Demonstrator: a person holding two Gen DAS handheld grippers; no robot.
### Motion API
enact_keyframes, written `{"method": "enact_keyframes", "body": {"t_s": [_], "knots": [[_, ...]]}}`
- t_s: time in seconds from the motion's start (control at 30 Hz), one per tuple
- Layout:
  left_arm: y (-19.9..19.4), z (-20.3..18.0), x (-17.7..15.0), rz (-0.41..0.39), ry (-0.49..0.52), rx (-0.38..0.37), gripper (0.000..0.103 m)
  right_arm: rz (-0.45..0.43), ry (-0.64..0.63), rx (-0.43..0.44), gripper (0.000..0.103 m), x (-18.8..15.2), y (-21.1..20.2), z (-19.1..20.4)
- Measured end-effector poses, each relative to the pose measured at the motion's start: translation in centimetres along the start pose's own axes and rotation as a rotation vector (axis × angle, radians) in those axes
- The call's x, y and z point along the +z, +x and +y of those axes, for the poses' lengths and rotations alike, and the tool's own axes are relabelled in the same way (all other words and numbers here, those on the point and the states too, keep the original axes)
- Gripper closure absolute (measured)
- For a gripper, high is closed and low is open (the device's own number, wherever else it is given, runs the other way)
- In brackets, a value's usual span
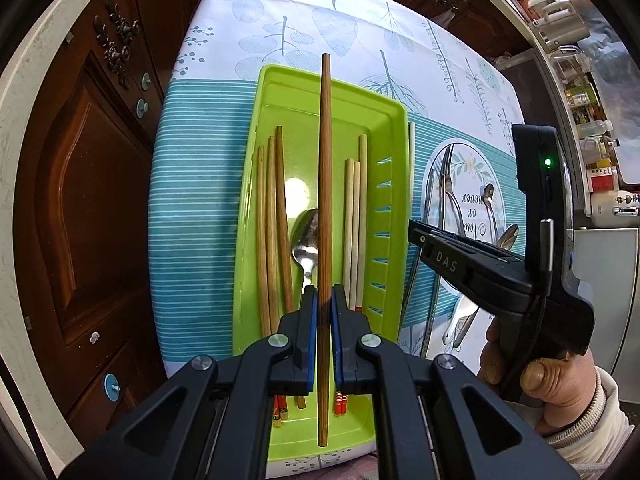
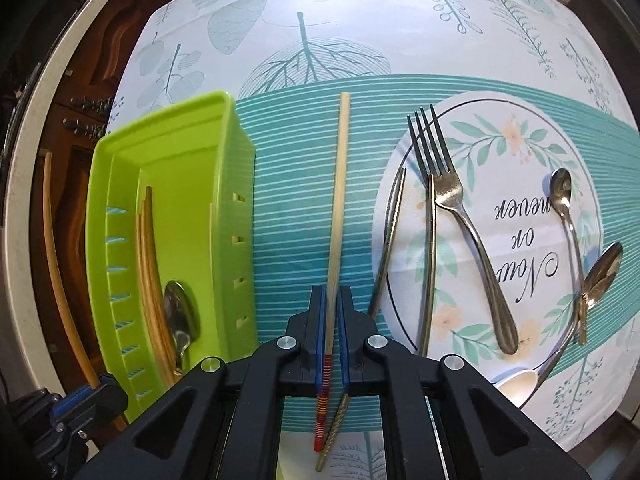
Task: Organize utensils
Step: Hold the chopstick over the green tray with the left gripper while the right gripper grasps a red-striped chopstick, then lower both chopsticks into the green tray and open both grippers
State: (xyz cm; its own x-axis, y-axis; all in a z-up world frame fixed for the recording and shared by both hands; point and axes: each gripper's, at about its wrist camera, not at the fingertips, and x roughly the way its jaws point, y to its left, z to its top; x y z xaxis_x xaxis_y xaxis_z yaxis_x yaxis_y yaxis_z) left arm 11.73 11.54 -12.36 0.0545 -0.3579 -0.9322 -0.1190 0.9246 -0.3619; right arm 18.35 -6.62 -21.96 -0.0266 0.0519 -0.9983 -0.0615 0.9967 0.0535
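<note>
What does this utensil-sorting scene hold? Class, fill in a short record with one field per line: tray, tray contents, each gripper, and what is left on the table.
tray: green plastic tray on a leaf-print tablecloth
tray contents: several chopsticks and one metal spoon
left gripper: shut on a brown wooden chopstick above the tray
right gripper: shut on a pale chopstick with a red striped end, beside the tray
left on table: fork, metal chopsticks, several spoons

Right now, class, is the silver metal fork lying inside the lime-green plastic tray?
No, the silver metal fork lies on the printed tablecloth, apart from the lime-green plastic tray.
</note>
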Motion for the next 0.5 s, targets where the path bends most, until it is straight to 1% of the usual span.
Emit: {"method": "enact_keyframes", "body": {"t_s": [0.2, 0.4, 0.5], "knots": [[0.3, 0.1, -0.1, 0.008, -0.005, 0.000, 0.099, 0.006, -0.057, -0.052, 0.098, 0.1, 0.2, 1.2], [0.3, 0.4, -0.2, 0.009, -0.013, 0.004, 0.099, -0.014, -0.137, -0.109, 0.096, -0.6, 0.4, 2.7], [0.4, 0.4, -0.3, 0.012, -0.013, 0.004, 0.099, -0.025, -0.123, -0.103, 0.097, -0.9, 0.4, 3.0]]}}
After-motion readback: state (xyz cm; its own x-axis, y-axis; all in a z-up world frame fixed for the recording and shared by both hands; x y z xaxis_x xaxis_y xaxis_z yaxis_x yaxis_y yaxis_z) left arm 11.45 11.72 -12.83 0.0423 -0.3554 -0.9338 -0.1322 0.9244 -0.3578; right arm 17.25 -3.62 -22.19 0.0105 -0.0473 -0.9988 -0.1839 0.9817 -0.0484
